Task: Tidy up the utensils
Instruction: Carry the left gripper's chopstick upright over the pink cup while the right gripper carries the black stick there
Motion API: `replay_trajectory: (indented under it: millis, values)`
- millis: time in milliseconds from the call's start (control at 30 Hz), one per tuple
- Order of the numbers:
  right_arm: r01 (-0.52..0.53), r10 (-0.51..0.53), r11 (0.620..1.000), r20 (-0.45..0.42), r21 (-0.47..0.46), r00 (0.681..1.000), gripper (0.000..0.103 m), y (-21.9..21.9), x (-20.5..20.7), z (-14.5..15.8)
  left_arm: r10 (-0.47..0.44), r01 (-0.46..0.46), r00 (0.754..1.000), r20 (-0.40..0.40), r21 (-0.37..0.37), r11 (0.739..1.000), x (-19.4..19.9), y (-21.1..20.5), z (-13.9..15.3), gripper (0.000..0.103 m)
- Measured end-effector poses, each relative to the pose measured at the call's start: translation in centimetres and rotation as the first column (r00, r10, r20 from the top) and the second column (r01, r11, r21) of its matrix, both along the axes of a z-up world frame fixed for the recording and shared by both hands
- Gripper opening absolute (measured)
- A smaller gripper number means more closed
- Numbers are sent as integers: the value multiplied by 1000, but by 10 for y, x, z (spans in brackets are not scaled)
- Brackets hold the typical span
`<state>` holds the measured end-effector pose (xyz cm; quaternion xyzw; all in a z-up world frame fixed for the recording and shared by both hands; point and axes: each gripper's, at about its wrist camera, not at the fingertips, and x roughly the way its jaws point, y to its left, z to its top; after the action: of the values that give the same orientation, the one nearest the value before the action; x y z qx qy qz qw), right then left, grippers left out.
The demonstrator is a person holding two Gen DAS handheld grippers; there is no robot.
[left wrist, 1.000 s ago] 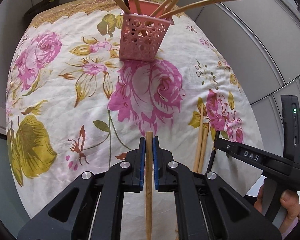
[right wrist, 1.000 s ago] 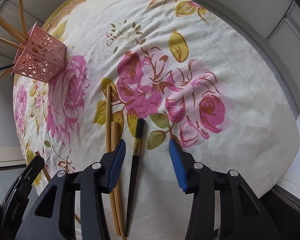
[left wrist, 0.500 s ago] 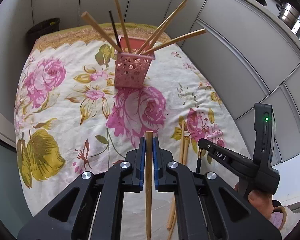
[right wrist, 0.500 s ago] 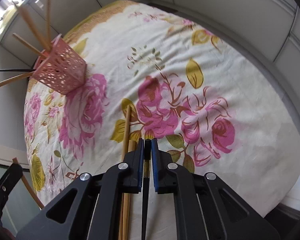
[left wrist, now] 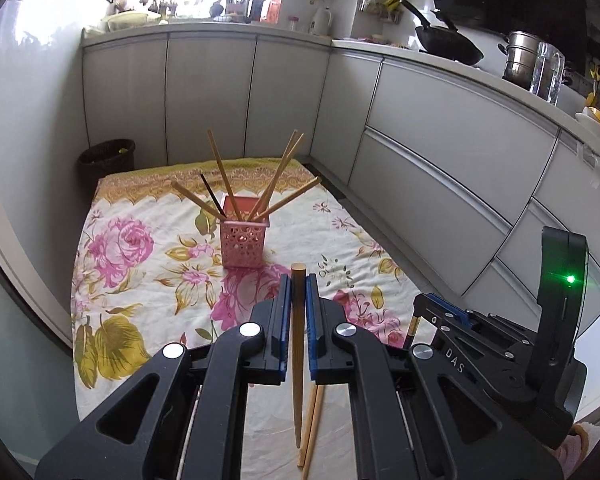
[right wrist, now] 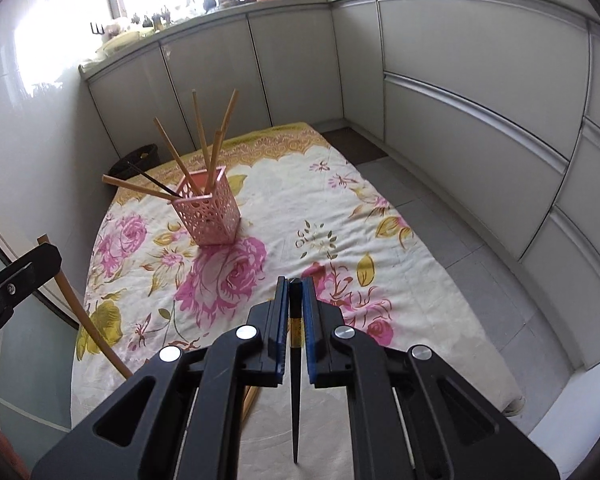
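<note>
left gripper: I've got it clamped on a wooden chopstick, blunt end forward
right gripper: pinching the black chopstick, lifted clear
holder: upright on cloth, six sticks inside; both go here
leftovers: two wooden sticks lying near edge, later

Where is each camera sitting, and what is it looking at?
Left wrist view: rides on the left tool, looking past its wooden chopstick at the pink basket; the right tool shows at right.
Right wrist view: rides on the right tool, looking past its black chopstick at the basket; the left tool shows at left.
Both views share the pink basket and the flowered cloth.
</note>
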<state>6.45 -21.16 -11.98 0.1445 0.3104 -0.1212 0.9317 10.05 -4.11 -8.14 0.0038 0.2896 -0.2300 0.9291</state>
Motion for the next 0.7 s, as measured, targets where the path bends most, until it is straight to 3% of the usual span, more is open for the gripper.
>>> replay_trajectory:
  millis: [400,700]
  values:
    - [-21,19,1000,123,14,992,7,-16,-3,77,13,-10,995,97,-29,1000,3,-12,61,6]
    - [-74,71,997,130,15,989,7,-23,11,120,51,-40,982,180,-64,997,32,-20,97,6]
